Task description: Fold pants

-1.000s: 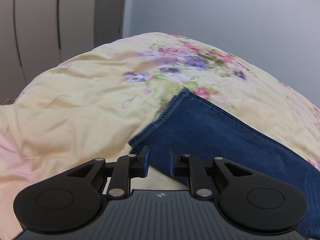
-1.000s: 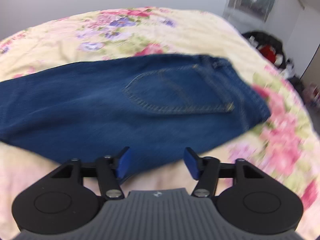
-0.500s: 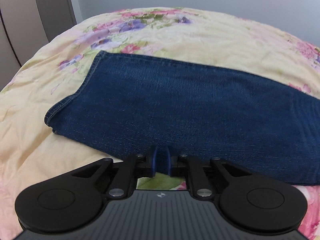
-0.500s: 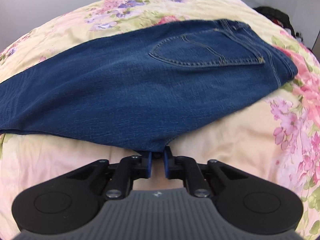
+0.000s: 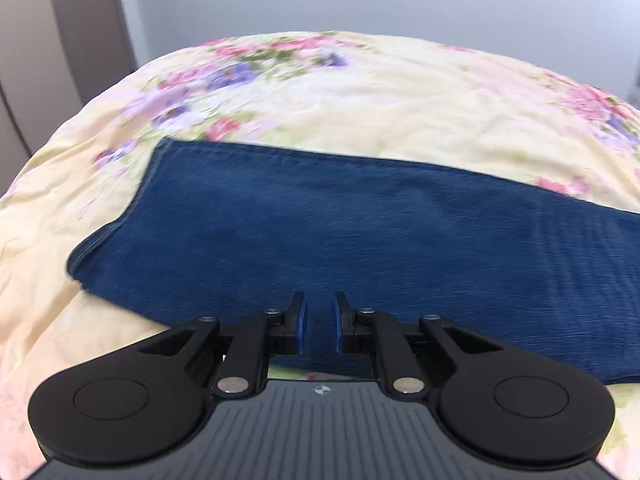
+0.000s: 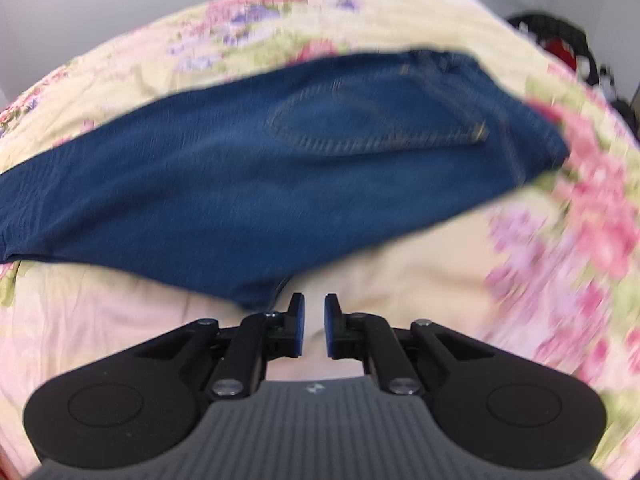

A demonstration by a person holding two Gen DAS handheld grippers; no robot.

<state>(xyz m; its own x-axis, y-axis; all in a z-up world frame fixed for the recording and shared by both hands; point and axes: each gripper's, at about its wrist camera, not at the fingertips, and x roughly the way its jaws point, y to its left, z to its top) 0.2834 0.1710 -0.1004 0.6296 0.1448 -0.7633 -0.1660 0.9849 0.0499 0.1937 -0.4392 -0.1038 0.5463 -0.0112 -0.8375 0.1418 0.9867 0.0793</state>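
Dark blue jeans [image 5: 360, 232] lie flat across a floral bedspread [image 5: 400, 100], with the leg hem [image 5: 120, 220] at the left. My left gripper [image 5: 318, 300] hovers over the near edge of the leg. Its jaws are opening a little, denim shows in the narrow gap, and the pads do not press on it. In the right wrist view the seat of the jeans [image 6: 240, 184] shows its back pocket [image 6: 376, 124]. My right gripper [image 6: 314, 300] is shut just off the near denim tip, with only bedspread [image 6: 400, 272] showing between its pads.
A grey door or wardrobe front [image 5: 60, 40] stands beyond the bed at the left. Dark and red items [image 6: 560, 40] are piled past the bed's far right corner. A plain wall runs behind the bed.
The left gripper swept from the hem along the leg, narrowed, then parted slightly. The right jaws went from wide apart to shut, and the denim tip now sits just left of them.
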